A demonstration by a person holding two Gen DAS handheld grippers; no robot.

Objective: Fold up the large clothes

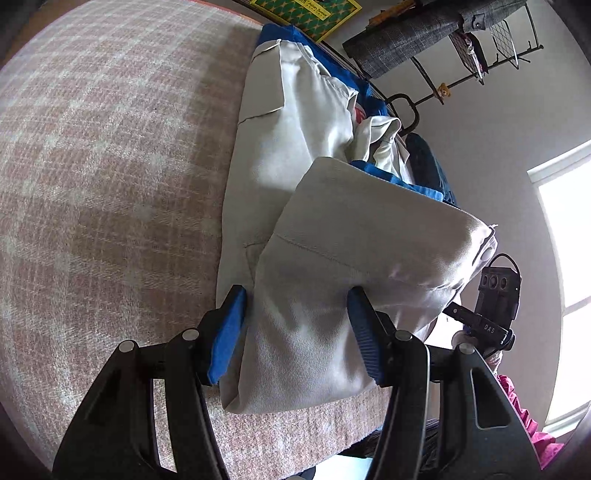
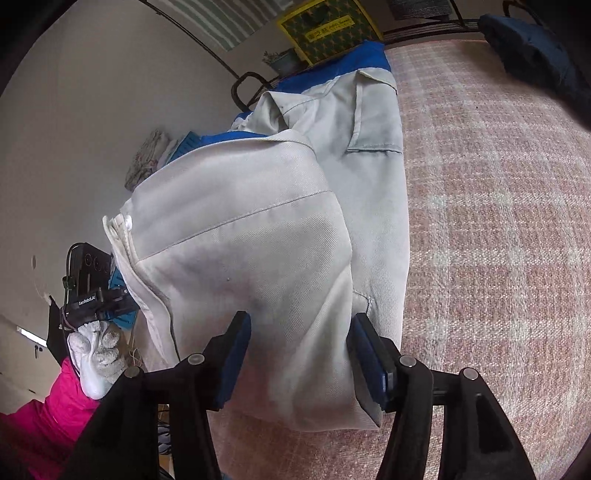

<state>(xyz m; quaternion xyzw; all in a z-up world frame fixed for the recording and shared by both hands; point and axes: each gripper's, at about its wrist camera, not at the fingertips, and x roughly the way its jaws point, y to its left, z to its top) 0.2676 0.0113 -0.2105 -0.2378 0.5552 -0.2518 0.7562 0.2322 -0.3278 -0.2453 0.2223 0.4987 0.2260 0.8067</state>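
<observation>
A pale grey jacket with blue trim [image 1: 295, 166] lies along the edge of a pink-and-white plaid surface [image 1: 110, 184], its near part folded back over itself. My left gripper [image 1: 295, 332] stands open astride the folded end; the cloth lies between the blue pads without being pinched. In the right wrist view the same jacket [image 2: 258, 221] shows a stitched seam and a button edge. My right gripper [image 2: 301, 362] is open too, with the fold between its pads. The other gripper's body shows at each view's side [image 1: 495, 306] [image 2: 92, 288], the latter held by a white-gloved hand [image 2: 98, 358].
The plaid surface [image 2: 498, 221] stretches wide beside the jacket. A dark blue garment [image 2: 535, 55] lies at its far corner. A rack with a grey checked garment [image 1: 417, 33], a yellow-green box [image 1: 310, 14] and a window [image 1: 565, 258] stand beyond. A pink sleeve [image 2: 55, 413] shows nearby.
</observation>
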